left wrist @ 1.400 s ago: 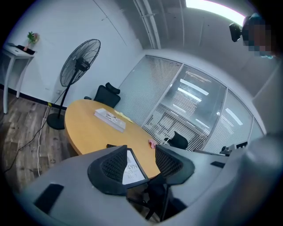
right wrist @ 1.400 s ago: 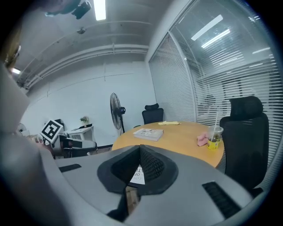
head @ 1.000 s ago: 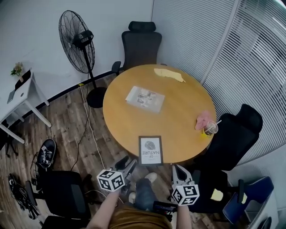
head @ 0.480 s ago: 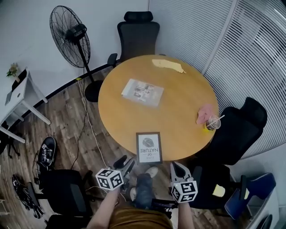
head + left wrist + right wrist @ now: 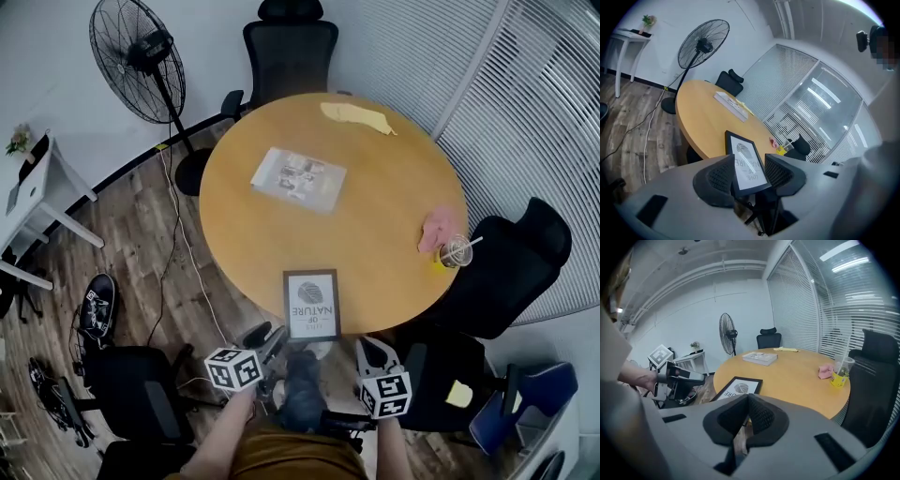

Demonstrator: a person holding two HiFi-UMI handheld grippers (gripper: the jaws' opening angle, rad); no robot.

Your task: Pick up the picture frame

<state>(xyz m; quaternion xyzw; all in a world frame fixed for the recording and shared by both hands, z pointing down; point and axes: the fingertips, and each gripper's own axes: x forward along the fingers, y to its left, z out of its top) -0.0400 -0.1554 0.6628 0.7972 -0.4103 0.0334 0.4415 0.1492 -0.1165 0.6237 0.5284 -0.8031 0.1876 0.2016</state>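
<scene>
The black picture frame (image 5: 311, 304) with a white print lies flat on the round wooden table (image 5: 394, 187), at its near edge. My left gripper (image 5: 265, 337) hovers just below and left of the frame's near corner, off the table. In the left gripper view its jaws (image 5: 750, 159) stand open, and the frame (image 5: 746, 159) shows through the gap beyond them, untouched. My right gripper (image 5: 371, 350) is to the right of the frame, also off the table edge. Its jaws (image 5: 749, 401) are shut with nothing in them, and the frame (image 5: 739, 387) lies ahead on the left.
A book (image 5: 298, 178) lies mid-table, a yellow cloth (image 5: 356, 117) at the far edge, a pink cloth (image 5: 436, 228) and a cup with a straw (image 5: 457, 253) at the right. Black office chairs (image 5: 289, 47) ring the table. A standing fan (image 5: 141, 56) is at the back left.
The head view has shifted, and both grippers have come a little closer to the table's near edge and the frame. The frame has not moved on the table.
</scene>
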